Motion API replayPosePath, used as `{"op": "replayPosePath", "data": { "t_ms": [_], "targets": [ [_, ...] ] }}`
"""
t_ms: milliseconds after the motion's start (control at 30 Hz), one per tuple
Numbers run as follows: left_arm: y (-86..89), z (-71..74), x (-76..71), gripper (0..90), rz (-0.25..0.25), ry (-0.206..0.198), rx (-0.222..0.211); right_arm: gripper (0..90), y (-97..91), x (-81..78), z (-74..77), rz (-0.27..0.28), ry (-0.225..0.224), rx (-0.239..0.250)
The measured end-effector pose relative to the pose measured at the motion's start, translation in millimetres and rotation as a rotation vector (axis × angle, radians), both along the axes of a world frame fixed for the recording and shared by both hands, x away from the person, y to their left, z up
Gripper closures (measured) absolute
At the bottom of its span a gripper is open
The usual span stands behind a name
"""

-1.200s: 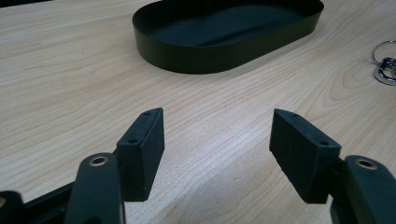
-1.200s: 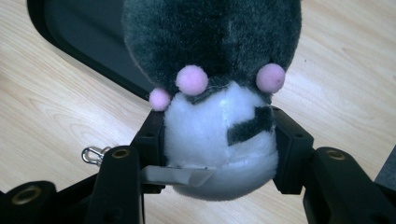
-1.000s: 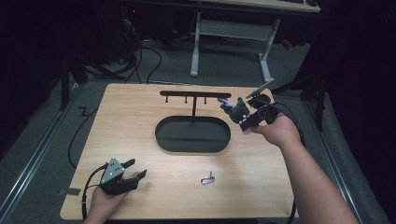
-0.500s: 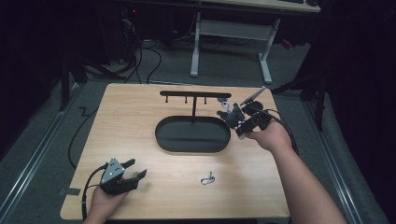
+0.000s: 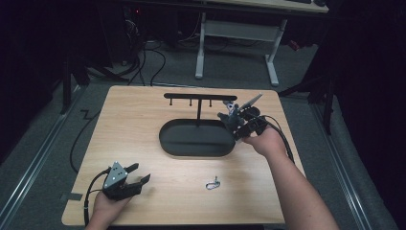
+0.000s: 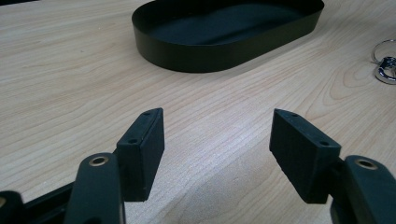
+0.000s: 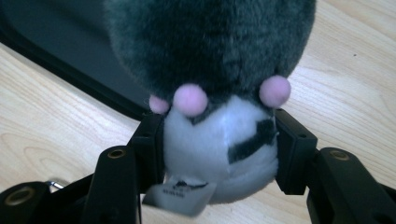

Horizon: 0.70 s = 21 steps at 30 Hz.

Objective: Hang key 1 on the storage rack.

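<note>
Our right gripper (image 7: 212,140) pinches a small plush toy (image 7: 215,84), grey on top with a white belly and pink dots, its pads pressed against the white lower part on both sides. The jaws have just been easing a little wider, yet the toy sits firmly between them. From the high view, the right gripper (image 5: 238,125) hangs at the right end of the black oval tray (image 5: 196,149), just in front of the black T-shaped stand (image 5: 198,98) that rises behind the tray.

We judge the step in hand to be setting the toy down into the tray. To do it well, we should carry it a little further over the rim, so that its whole body is above the tray floor before we let go; at present much of it looks to be above the rim and the bare desk (image 7: 42,116). We lower until the toy rests on the floor, then spread the jaws evenly, so neither pad drags the fur or the sewn label (image 7: 180,195) sideways.

Our left gripper (image 6: 217,144) rests on the desk near the front left corner, jaws spread with nothing between them. A small metal key ring (image 5: 213,182) lies on the desk in front of the tray, well apart from both grippers.
</note>
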<state>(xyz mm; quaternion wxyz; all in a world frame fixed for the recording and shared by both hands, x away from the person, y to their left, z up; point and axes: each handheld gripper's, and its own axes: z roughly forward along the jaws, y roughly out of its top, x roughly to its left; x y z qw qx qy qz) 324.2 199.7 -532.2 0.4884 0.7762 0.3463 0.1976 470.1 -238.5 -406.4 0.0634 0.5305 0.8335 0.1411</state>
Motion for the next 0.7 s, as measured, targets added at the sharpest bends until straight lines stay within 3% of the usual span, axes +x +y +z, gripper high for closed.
{"op": "replayPosePath", "data": {
  "t_ms": [267,367,500,700],
  "targets": [
    [-0.1,0.0,0.1,36.1,-0.001,0.001,0.002,44.7,3.9,2.2,-14.2,-0.011,-0.009,0.011],
    [0.0,0.1,0.1,36.2,-0.002,0.002,0.003,39.4,4.3,2.9,-15.3,-0.022,-0.019,0.011],
    [-0.2,-0.1,0.2,36.1,-0.002,0.001,0.000,35.3,4.8,0.4,-12.3,-0.023,-0.041,0.020],
    [-0.3,-0.1,0.3,36.1,-0.003,0.001,0.000,36.7,-2.3,-15.5,-4.8,-0.017,-0.066,0.035]
  ]
}}
